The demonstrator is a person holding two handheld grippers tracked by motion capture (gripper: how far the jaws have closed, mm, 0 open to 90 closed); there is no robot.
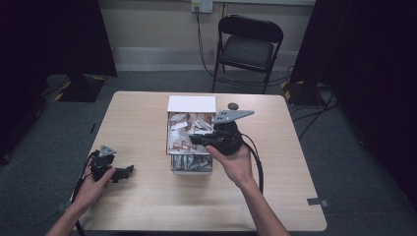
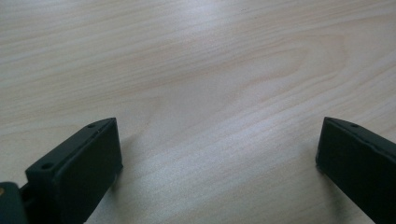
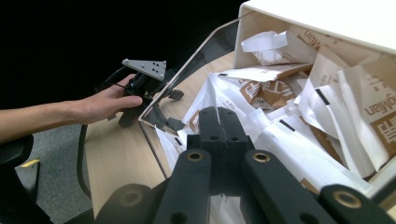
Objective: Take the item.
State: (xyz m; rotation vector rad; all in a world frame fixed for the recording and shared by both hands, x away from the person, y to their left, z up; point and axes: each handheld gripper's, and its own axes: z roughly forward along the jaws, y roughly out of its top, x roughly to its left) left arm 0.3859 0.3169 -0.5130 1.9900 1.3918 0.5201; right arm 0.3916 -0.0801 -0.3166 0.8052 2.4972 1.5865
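Now your right gripper (image 1: 195,139) hangs over the clear-walled box with a white end panel (image 1: 192,103), its jaws pressed together with nothing visibly between them, and the heap of white and brown paper sachets (image 3: 299,116) lies just beneath and ahead of its tips. Printed brown lettering shows on several, cut off, reading "Man". Your left gripper (image 1: 124,173) rests on the pale wood-grain table (image 2: 210,70), jaws wide apart, well apart from the box.

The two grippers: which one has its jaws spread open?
The left gripper, resting low over bare table at the person's left hand: its jaws stand wide apart. The right gripper, over the box of packets, has its jaws pressed together.
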